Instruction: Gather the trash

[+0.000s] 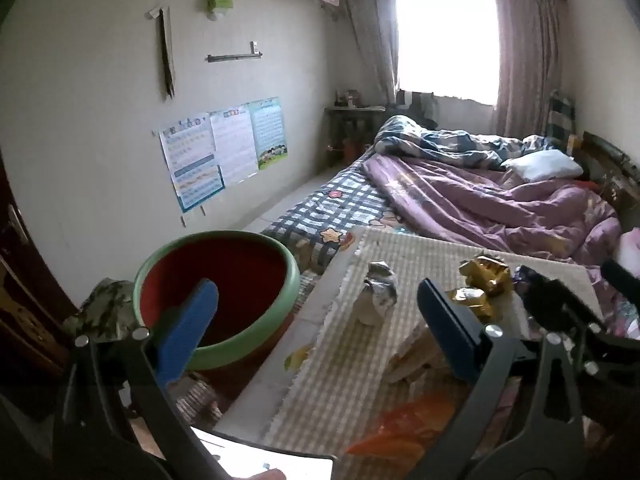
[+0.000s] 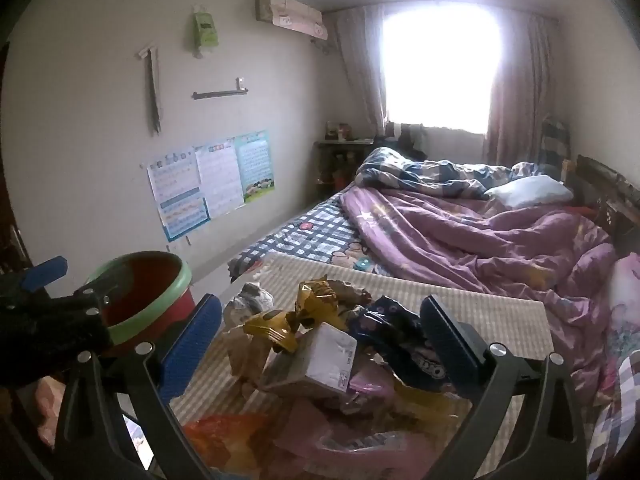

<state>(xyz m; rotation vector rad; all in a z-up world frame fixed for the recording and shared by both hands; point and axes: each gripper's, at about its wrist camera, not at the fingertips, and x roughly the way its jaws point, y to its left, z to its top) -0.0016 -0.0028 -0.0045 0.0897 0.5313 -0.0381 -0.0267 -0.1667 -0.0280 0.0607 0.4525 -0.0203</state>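
A bedroom, seen from two hand-held grippers held above a checked mat (image 1: 352,364) laid on the foot of a bed (image 2: 320,232).

The trash is a loose heap on the mat with no single long axis; its pieces point every way. In the right wrist view it lies at about six o'clock, between that gripper's fingers. Counted there: two gold foil wrappers (image 2: 280,326), one small grey box (image 2: 320,354) with its corner tipped up toward twelve o'clock, one dark blue snack bag (image 2: 394,330) running from ten toward four o'clock, one crumpled silver wrapper (image 2: 252,300) and one orange bag (image 2: 224,430). More scraps under them are perhaps pink plastic; the blur hides them.

One green-rimmed red basin (image 1: 218,296) stands off the mat's left edge, at about nine o'clock from the heap.

The left gripper (image 1: 316,324) hovers over the mat's left side, its blue fingers (image 1: 188,328) spread wide and empty.

The right gripper (image 2: 320,344) tilts slightly downward over the heap, fingers fully parted, gripping nothing.
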